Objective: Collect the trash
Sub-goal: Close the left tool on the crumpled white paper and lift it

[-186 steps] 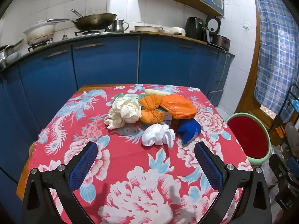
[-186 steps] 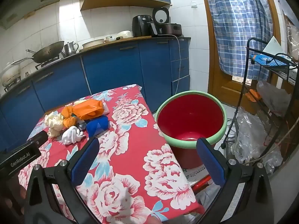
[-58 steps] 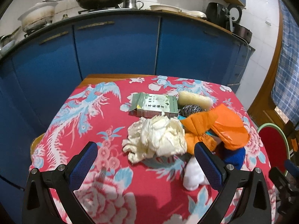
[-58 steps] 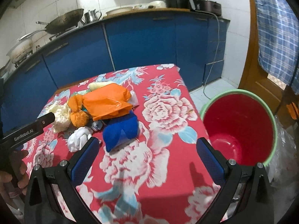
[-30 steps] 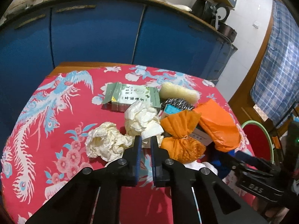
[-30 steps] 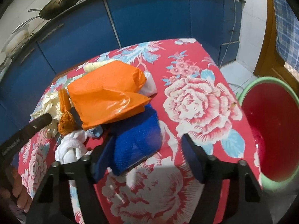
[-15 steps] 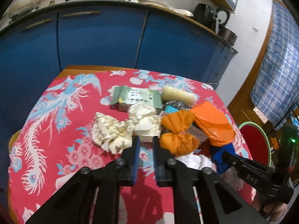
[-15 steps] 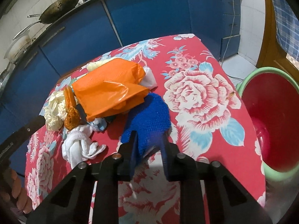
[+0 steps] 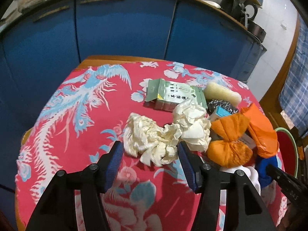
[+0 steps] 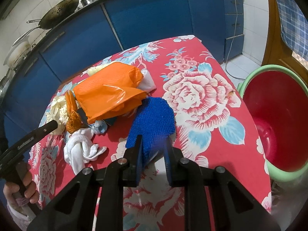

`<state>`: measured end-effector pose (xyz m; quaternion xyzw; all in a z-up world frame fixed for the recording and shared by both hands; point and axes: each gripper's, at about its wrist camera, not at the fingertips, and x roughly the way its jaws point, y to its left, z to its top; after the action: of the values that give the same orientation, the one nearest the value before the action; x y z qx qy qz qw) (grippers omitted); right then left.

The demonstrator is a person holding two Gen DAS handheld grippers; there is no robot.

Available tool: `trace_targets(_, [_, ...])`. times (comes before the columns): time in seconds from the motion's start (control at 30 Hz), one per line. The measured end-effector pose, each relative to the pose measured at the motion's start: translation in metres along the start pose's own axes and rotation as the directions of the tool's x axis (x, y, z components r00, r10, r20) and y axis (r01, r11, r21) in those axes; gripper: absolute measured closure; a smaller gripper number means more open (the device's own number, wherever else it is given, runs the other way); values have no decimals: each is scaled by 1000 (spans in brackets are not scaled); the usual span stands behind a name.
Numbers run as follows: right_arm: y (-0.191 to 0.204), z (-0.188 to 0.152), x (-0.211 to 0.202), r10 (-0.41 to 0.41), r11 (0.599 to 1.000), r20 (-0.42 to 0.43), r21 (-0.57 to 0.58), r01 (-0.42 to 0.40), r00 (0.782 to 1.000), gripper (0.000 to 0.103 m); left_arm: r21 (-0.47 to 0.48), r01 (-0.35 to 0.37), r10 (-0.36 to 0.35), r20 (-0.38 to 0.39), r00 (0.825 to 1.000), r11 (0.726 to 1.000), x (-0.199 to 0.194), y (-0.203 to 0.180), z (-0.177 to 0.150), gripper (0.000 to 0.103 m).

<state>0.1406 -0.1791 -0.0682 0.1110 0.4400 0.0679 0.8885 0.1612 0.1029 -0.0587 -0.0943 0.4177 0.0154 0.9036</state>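
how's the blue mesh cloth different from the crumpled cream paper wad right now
The blue mesh cloth is pinched in the right gripper; the crumpled cream paper wad lies loose, not pinched, just ahead of the left gripper, whose jaws have just been opening. The cloth is knobbly, the paper creased. Both are over the red floral tablecloth.

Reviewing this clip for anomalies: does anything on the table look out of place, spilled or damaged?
Nothing spilled or broken. The trash is one loose heap: crumpled paper, orange bags, white cloth. The green box has an end flap open. The right gripper is closed on a blue cloth.
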Motion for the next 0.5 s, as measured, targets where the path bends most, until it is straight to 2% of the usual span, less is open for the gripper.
trace_targets(0.2, [0,-1,-1,2,1000,4,-9,-2,1000,81,-12,39,-39,8,999,999,14,4,-1,43])
trace_targets(0.23, [0,-1,-1,4,1000,5,-10,-4,1000,82,-13,42,-42,8,999,999,15,4,-1,51])
trace_targets(0.27, [0,-2,-2,6,1000,6,-11,-6,1000,82,-15,48,-48,7,999,999,15,5,-1,65])
trace_targets(0.33, [1,-3,-4,10,1000,10,-11,-10,1000,84,-14,53,-53,11,999,998,13,5,-1,73])
trace_targets(0.37, [1,-4,-5,12,1000,12,-12,-12,1000,84,-12,57,-57,15,998,998,11,5,-1,80])
trace_targets(0.4, [1,-4,-6,14,1000,14,-12,-14,1000,84,-8,63,-62,17,998,998,9,4,-2,85])
trace_targets(0.5, [2,-7,-13,20,1000,28,-16,-20,999,85,-6,60,-60,23,998,998,3,4,-5,87])
